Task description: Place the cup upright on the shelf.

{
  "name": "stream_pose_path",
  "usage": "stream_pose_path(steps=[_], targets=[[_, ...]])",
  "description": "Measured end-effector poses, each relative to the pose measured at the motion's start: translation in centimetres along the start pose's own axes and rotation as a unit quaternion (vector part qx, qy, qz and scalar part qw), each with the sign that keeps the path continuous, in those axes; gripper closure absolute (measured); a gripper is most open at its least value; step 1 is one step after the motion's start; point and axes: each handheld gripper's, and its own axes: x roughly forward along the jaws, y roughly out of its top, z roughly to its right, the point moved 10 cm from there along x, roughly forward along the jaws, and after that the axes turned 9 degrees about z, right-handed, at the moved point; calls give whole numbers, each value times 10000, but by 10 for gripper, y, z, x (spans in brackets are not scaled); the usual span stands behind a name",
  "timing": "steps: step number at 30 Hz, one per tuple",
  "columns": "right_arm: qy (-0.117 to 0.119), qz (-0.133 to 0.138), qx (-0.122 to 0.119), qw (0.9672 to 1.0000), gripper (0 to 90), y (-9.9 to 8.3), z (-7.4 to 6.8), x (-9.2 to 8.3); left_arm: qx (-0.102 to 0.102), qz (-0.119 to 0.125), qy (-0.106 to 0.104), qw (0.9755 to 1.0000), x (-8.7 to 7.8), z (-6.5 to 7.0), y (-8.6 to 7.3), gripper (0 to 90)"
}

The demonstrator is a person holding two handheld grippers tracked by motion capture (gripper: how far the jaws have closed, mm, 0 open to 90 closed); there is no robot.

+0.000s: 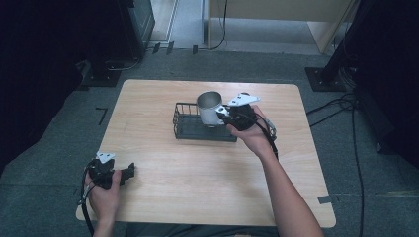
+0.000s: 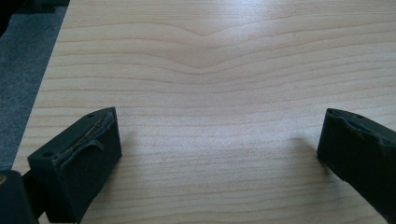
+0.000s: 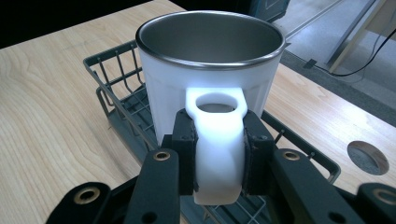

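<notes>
While the white mug (image 3: 210, 88) was carried upright over the right end of the dark wire basket (image 1: 184, 116), its handle was clamped between the pads of the right hand-held gripper (image 3: 219, 154), far nearer than the left. A steel-lined interior and plain white wall were seen. On the near left of the bench (image 1: 197, 168), the left hand-held gripper (image 2: 219, 154) was held apart, empty.

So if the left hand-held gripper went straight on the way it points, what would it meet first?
Probably nothing: the left hand-held gripper stands open over bare light wooden table, and the way ahead looks free.
</notes>
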Motion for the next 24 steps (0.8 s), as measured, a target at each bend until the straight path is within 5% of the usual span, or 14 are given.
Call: stream_pose_path(steps=[17,24], targets=[[115,-80,155,9998,714,-8,9,1,1,4,-1,10000,0,0,0,0],[-15,-117,167,9998,692,-10,13,1,2,2,-1,10000,0,0,0,0]])
